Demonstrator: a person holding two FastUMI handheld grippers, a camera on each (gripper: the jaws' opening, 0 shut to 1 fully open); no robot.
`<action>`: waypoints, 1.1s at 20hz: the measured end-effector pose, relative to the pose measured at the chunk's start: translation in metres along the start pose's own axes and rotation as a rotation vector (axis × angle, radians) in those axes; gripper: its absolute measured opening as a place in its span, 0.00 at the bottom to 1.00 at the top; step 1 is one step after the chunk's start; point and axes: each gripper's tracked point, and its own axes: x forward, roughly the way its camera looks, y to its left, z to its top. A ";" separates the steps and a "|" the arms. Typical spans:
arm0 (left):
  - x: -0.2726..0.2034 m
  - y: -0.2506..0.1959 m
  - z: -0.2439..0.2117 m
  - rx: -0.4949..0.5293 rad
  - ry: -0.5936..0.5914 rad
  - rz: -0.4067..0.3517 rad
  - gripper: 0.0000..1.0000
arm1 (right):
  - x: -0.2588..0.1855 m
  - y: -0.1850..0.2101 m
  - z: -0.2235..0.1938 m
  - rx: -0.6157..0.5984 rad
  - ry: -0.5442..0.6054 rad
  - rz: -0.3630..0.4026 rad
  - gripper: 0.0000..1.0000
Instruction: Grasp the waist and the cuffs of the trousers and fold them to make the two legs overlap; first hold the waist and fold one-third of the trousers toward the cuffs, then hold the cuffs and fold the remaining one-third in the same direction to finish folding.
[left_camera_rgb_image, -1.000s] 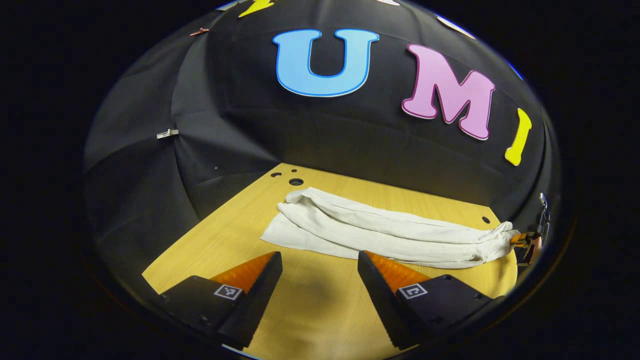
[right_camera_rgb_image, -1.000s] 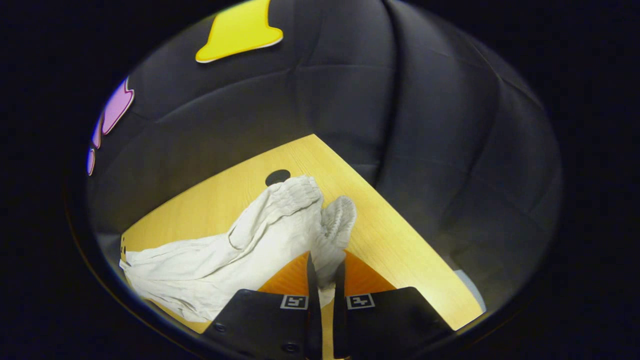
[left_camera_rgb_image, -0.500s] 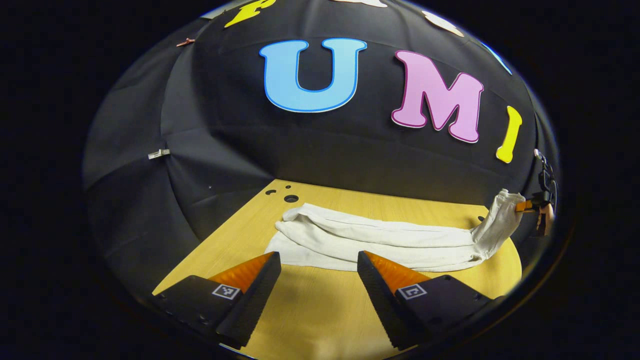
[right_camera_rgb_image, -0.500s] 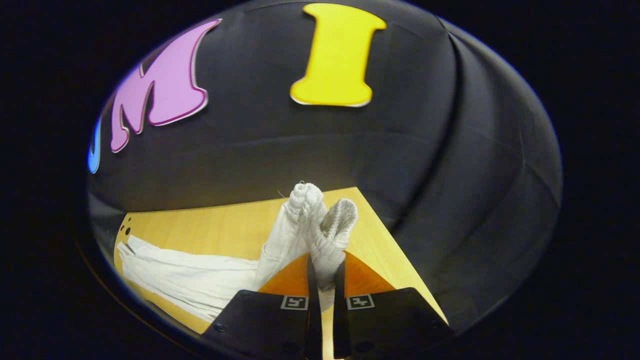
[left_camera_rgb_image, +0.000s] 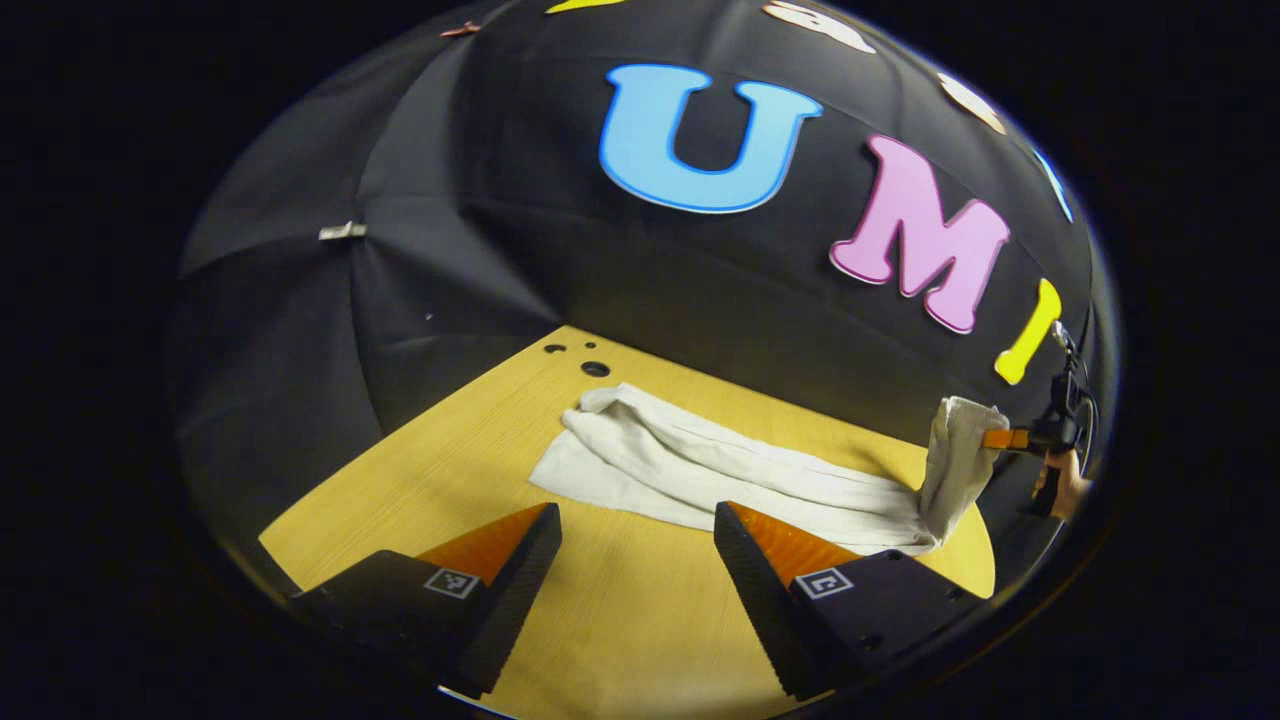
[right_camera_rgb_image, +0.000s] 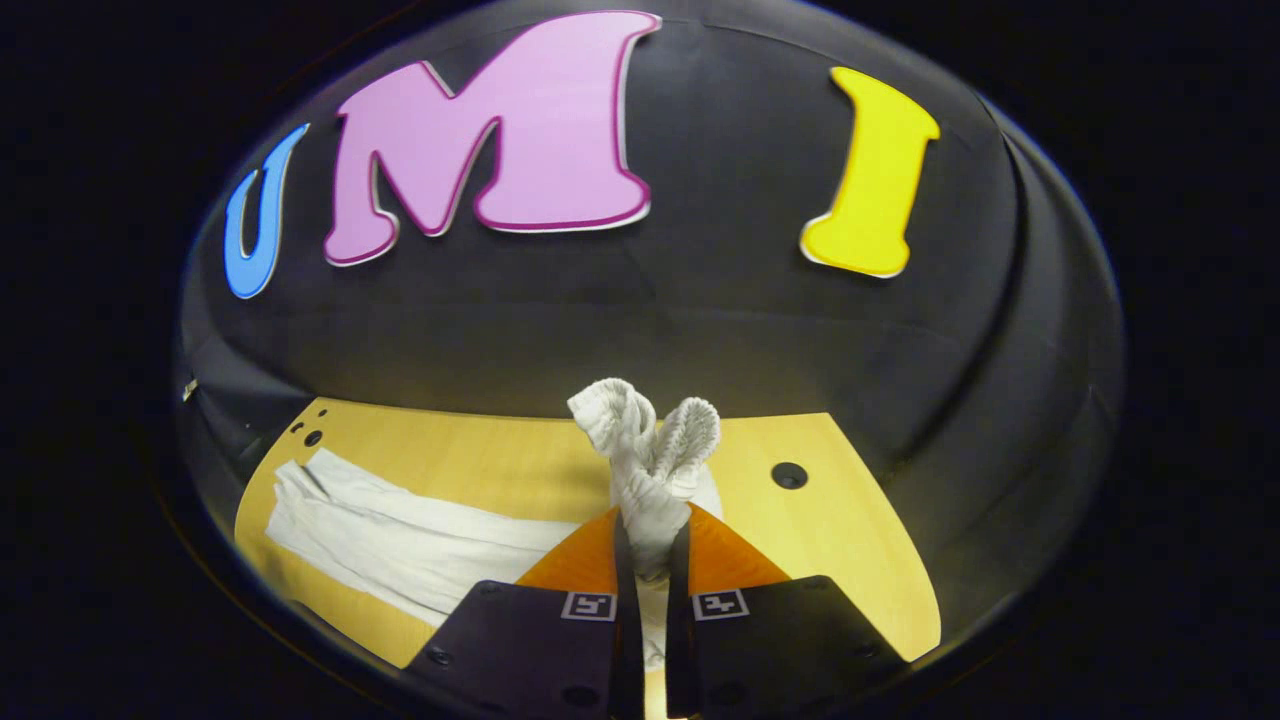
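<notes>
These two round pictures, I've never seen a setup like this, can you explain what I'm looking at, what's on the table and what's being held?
A person holds a two-finger gripper in each hand; a fisheye camera rides on each, looking along its fingers. In the left gripper view, the left gripper hovers open over a wooden table, holding nothing. White trousers lie stretched across the table. At the right edge of that view, the right gripper, with the hand holding it, lifts one end of the trousers. In the right gripper view, that gripper is shut on the bunched, ribbed end of the cloth; the rest trails down onto the table.
</notes>
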 end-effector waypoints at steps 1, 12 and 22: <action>-0.001 0.013 -0.004 -0.025 0.007 0.014 0.98 | 0.000 0.001 -0.002 0.001 0.001 0.021 0.13; -0.021 0.089 -0.051 0.053 0.116 0.129 0.96 | 0.011 -0.011 -0.009 -0.033 0.142 0.125 0.16; -0.012 0.077 -0.036 0.072 0.079 0.089 0.96 | 0.001 -0.009 -0.038 -0.029 0.225 0.210 0.88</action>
